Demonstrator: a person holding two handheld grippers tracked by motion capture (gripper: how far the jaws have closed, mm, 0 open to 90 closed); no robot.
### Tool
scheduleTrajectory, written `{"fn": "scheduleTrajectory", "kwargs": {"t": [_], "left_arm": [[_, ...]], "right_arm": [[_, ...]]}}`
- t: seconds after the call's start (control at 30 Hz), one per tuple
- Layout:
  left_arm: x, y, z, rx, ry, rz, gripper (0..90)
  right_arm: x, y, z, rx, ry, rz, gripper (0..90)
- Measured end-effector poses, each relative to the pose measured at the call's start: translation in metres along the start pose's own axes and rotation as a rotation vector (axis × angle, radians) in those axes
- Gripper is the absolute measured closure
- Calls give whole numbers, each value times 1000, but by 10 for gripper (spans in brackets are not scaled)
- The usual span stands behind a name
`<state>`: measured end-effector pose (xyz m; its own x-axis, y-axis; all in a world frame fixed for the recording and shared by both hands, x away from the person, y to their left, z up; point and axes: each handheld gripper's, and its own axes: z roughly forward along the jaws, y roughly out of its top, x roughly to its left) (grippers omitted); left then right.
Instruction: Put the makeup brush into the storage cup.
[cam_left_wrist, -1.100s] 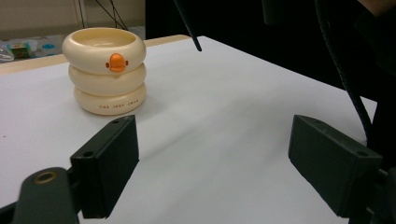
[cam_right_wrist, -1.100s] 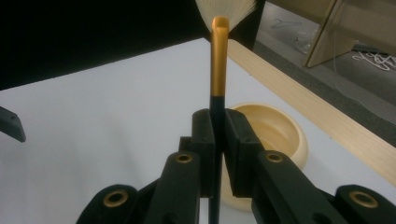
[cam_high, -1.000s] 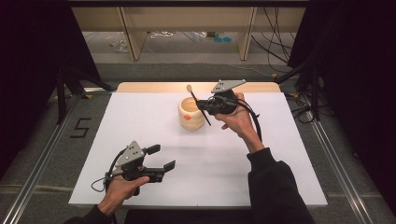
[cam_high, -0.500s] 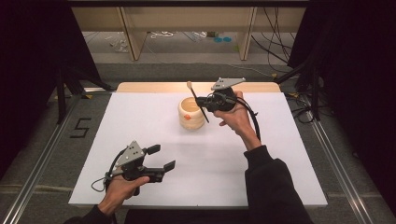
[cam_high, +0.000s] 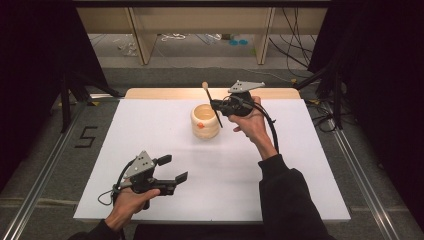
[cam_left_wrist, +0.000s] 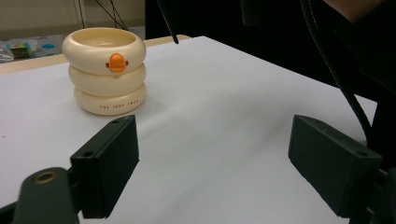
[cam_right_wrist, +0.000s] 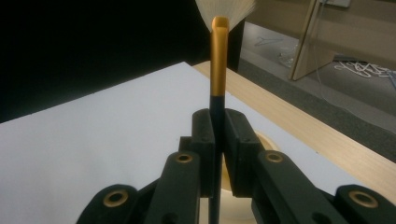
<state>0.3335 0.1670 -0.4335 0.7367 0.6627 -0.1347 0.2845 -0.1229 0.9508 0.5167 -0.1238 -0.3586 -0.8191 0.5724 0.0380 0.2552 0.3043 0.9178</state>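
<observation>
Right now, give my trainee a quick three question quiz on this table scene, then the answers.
1. True or false: the left gripper is holding something.
2. What does the right gripper hold? A) spoon B) brush C) pen
3. What orange mark is on the cream holder?

Key:
1. False; its jaws stand open over the white table.
2. B; jaws shut on its handle.
3. A small duck bill on the top ring.

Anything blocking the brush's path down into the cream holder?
Nothing visible. The brush, clamped in the right hand-held gripper, hangs tilted with its handle tip over the holder, whose open mouth is unobstructed.
</observation>
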Motion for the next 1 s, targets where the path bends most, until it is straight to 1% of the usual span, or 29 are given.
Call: {"fn": "scheduleTrajectory", "kwargs": {"t": [0.07, 0.1, 0.13, 0.17, 0.23, 0.27, 0.33, 0.37, 0.4, 0.43, 0.47, 0.53, 0.63, 0.7, 0.8, 0.83, 1.0], "left_arm": [[0, 0, 0, -1, -1, -2, 159], [1, 0, 1, -13, -9, 9, 159], [1, 0, 1, -13, -9, 9, 159], [0, 0, 1, -5, 3, 11, 159], [1, 0, 1, -5, 7, 21, 159], [2, 0, 1, -5, 9, 25, 159], [2, 0, 1, -13, 3, 18, 159], [3, 1, 1, -10, 19, 35, 159], [3, 1, 1, -7, 26, 39, 158], [1, 0, 1, -3, 14, 7, 159], [0, 0, 1, -2, 18, 2, 159], [0, -1, 1, 3, -1, -8, 159], [0, -1, 1, 4, -1, -7, 159], [-1, -1, 1, 5, -7, -9, 159], [-1, -1, 1, 6, -8, -15, 159], [-1, -1, 1, 6, -9, -15, 158], [-1, -1, 1, 7, -6, -18, 159]], "right_arm": [[0, 0, 0, -4, -4, 0, 833], [-1, 0, 1, -6, -8, 0, 833], [-1, 0, 1, -8, -15, -2, 833], [-1, 0, 2, -8, -14, -1, 833], [-2, 0, 3, -13, -15, 5, 833], [-2, 0, 4, -18, -4, 9, 834], [-3, 0, 5, -21, -14, 7, 833], [-4, -1, 6, -25, -8, 13, 833], [-5, -1, 7, -26, -10, 18, 833], [-6, -1, 7, -27, -15, 17, 834], [-7, -2, 8, -31, -11, 20, 833], [-8, -2, 8, -32, -14, 27, 834], [-9, -2, 9, -40, -10, 32, 833], [-9, -1, 10, -42, -22, 29, 833], [-10, -2, 12, -50, -17, 36, 833], [-11, -2, 12, -48, -25, 36, 834], [-11, 0, 13, -53, -27, 37, 833]]}}
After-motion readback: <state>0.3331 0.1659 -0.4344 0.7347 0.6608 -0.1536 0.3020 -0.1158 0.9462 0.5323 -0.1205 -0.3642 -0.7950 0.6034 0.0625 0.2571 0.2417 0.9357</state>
